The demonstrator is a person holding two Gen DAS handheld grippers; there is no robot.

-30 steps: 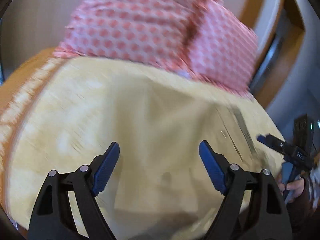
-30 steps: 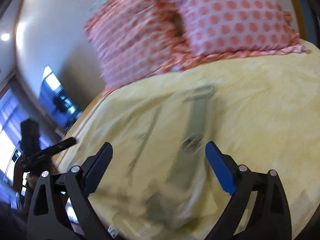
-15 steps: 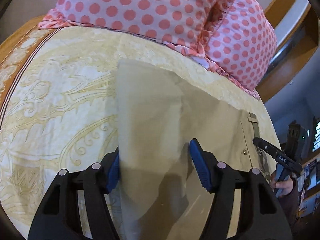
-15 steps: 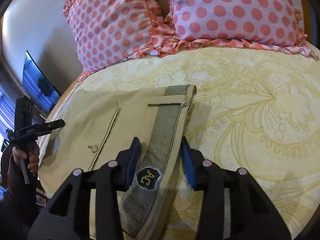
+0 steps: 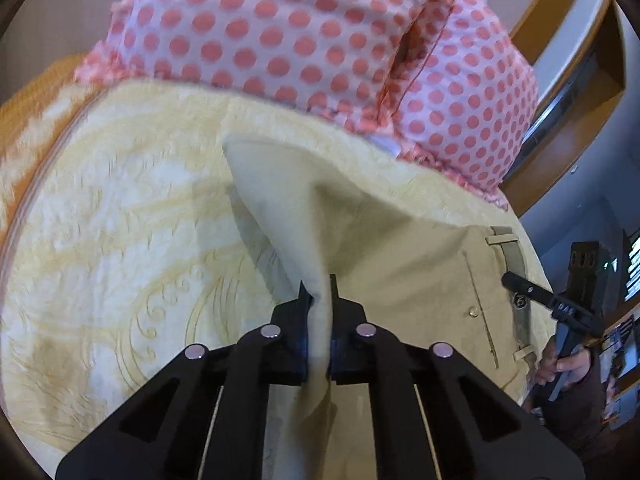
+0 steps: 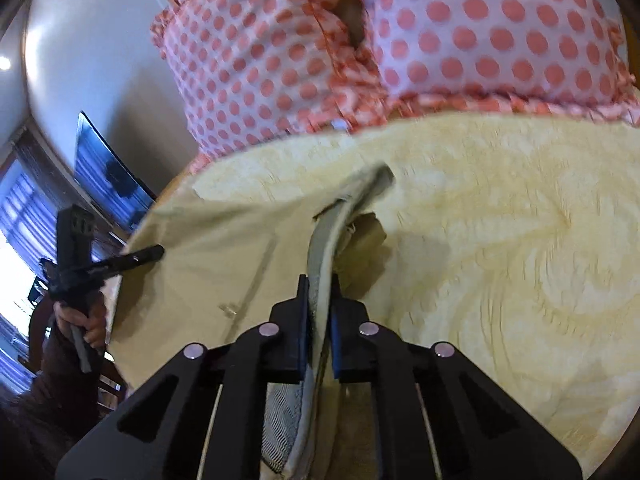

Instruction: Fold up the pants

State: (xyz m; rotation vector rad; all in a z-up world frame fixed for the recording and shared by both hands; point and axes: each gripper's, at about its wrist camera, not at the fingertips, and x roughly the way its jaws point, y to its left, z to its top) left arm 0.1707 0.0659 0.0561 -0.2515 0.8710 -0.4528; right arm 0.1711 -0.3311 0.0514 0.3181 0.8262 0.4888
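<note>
A bed (image 5: 100, 216) with a yellow patterned cover is carrying everything, and two pink polka-dot pillows (image 5: 304, 36) are leaning at its head. The khaki pants (image 5: 404, 264) are lying spread across the cover, partly lifted where they are being gripped.

The left gripper (image 5: 319, 296) is pinching a raised fold of plain khaki cloth, its fingers (image 5: 305, 304) closed tight against the fabric so that the cloth is peaking up into a ridge. From this view the waistband (image 5: 510, 248) is lying at the far right, with a small button (image 5: 474, 312) beside a seam.

The right gripper (image 6: 320, 294) is clamping the grey ribbed waistband edge (standing upright between the fingers (image 6: 303, 300)), with no gap showing on either side of it.

The person's hand (image 6: 86, 326) is holding the left tool's handle at the bed's edge.
</note>
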